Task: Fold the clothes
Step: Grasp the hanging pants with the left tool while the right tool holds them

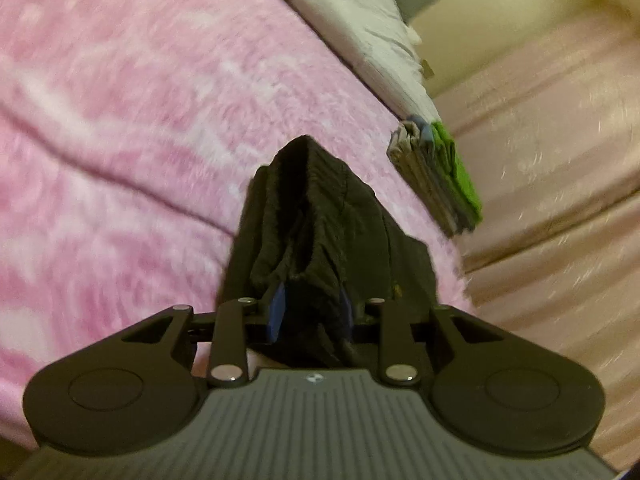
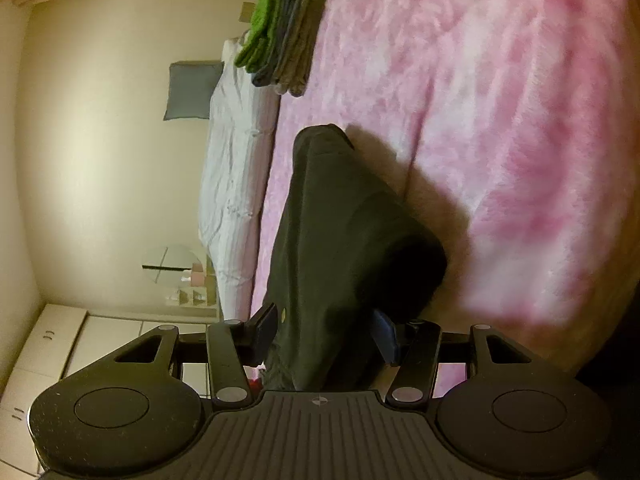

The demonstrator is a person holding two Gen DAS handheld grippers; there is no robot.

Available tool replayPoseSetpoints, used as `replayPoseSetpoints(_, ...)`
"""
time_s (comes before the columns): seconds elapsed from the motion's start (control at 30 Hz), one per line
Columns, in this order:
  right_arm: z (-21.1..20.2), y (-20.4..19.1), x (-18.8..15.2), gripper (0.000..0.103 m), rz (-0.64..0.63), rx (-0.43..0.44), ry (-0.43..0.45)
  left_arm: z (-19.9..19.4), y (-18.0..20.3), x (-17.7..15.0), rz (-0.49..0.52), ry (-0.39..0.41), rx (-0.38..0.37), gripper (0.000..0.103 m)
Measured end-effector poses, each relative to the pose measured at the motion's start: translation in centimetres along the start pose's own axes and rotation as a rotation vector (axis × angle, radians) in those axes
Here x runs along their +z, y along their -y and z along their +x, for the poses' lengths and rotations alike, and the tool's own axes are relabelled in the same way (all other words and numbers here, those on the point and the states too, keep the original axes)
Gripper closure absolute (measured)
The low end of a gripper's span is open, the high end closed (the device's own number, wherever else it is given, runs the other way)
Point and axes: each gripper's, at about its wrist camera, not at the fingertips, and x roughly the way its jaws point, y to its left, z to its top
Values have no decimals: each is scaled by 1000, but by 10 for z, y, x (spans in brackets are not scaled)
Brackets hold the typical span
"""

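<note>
left gripper [image 1: 310, 316] is clamping the gathered edge of the black garment [image 1: 320, 208] | right gripper [image 2: 326, 334] is clamping its other end | garment is hanging above the pink blanket [image 1: 120, 120], its long axis running straight out toward the folded pile [image 1: 436, 176] | pile is lying beyond the garment, seemingly nearer the left gripper

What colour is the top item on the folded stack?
Bright green, the top item on the folded stack, clearest in the left wrist view.
</note>
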Motion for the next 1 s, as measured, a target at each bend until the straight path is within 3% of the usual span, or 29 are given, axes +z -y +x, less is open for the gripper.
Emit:
replayPoseSetpoints(0.2, -1, 3, 5, 48, 7, 36, -20, 8, -6, 3, -98, 34, -17, 80)
replayPoseSetpoints(0.4, -3, 6, 5, 63, 9, 53, -28, 14, -4, 4, -102, 39, -11, 79)
replayPoseSetpoints(0.47, 0, 6, 6, 74, 8, 49, -30, 15, -6, 3, -111, 46, -17, 81)
replayPoseSetpoints(0.5, -1, 5, 6, 77, -1, 43, -28, 14, -6, 3, -101, 56, -15, 86)
replayPoseSetpoints(0.53, -2, 4, 5, 88, -9, 36, -26, 12, -5, 2, -85, 71, -17, 94)
replayPoseSetpoints(0.6, -4, 0, 4, 97, -49, 22, -11, 1, 0, -3, -15, 120, -47, 97)
replayPoseSetpoints(0.73, -4, -18, -4, 98, -246, -33, 25, -16, 8, -15, 165, 178, -49, 98)
replayPoseSetpoints(0.83, 7, -23, -13, 98, -379, -138, -1, -4, -8, -23, 204, 166, 25, 96)
replayPoseSetpoints(0.93, 10, -24, -21, 98, -445, -191, -14, -4, -9, -29, 251, 193, 24, 95)
replayPoseSetpoints(1.0, 7, -33, -24, 89, -503, -220, -34, -4, -6, -29, 295, 188, 33, 94)
